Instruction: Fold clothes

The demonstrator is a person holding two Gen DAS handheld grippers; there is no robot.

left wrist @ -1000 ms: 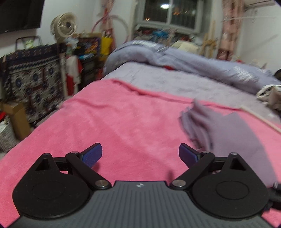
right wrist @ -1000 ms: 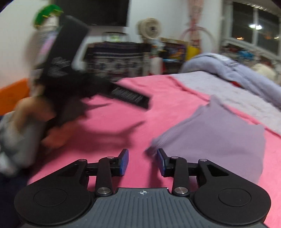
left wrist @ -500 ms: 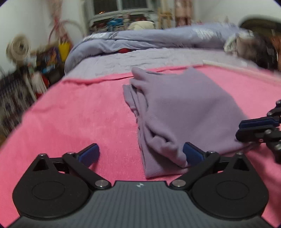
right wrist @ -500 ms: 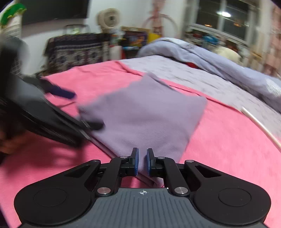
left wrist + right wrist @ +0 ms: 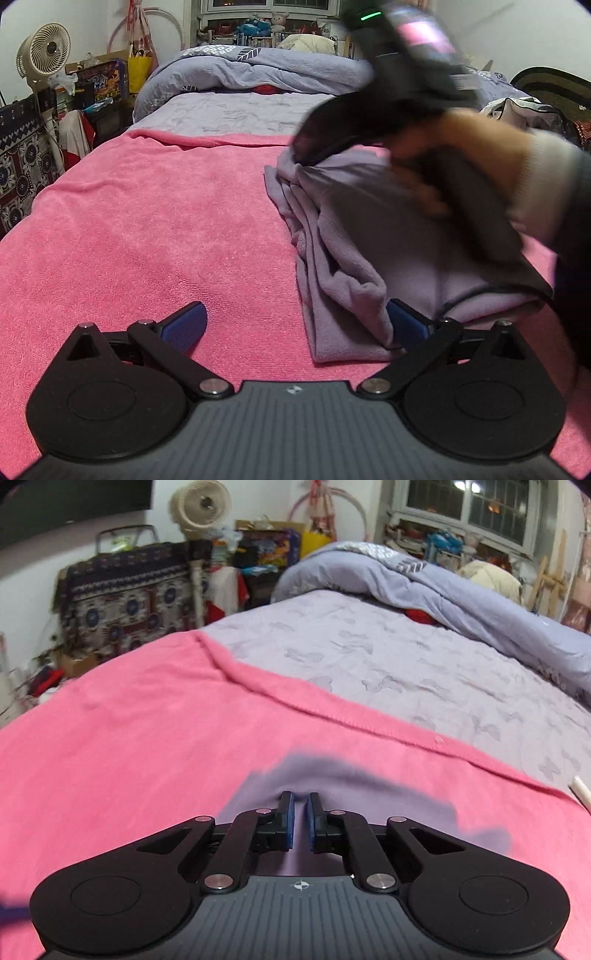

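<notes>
A folded lilac garment (image 5: pixel 369 258) lies on the pink blanket (image 5: pixel 147 221) that covers the near half of the bed. My left gripper (image 5: pixel 295 323) is wide open just above the blanket, and the garment's near corner lies inside the jaws against the right finger (image 5: pixel 406 325). In the left wrist view my right gripper (image 5: pixel 301 158), blurred and held by a hand, reaches over the garment to its far left corner, where the folds bunch up. In the right wrist view the right gripper (image 5: pixel 300 801) has its jaws closing to a slit on a pucker of the lilac cloth (image 5: pixel 369 794).
Beyond the pink blanket (image 5: pixel 147 738) lies a grey-lilac sheet (image 5: pixel 406 664) with a bunched duvet (image 5: pixel 258 70) at the head. A fan (image 5: pixel 44 51), a patterned throw (image 5: pixel 122 598) and clutter line the left wall. A white stick (image 5: pixel 581 790) lies at the right. A sleeve (image 5: pixel 535 177) crosses the garment.
The right gripper swept from the garment's near edge over to its far corner and shut there. The left gripper swung right to the garment's near corner, then held still, wide open.
</notes>
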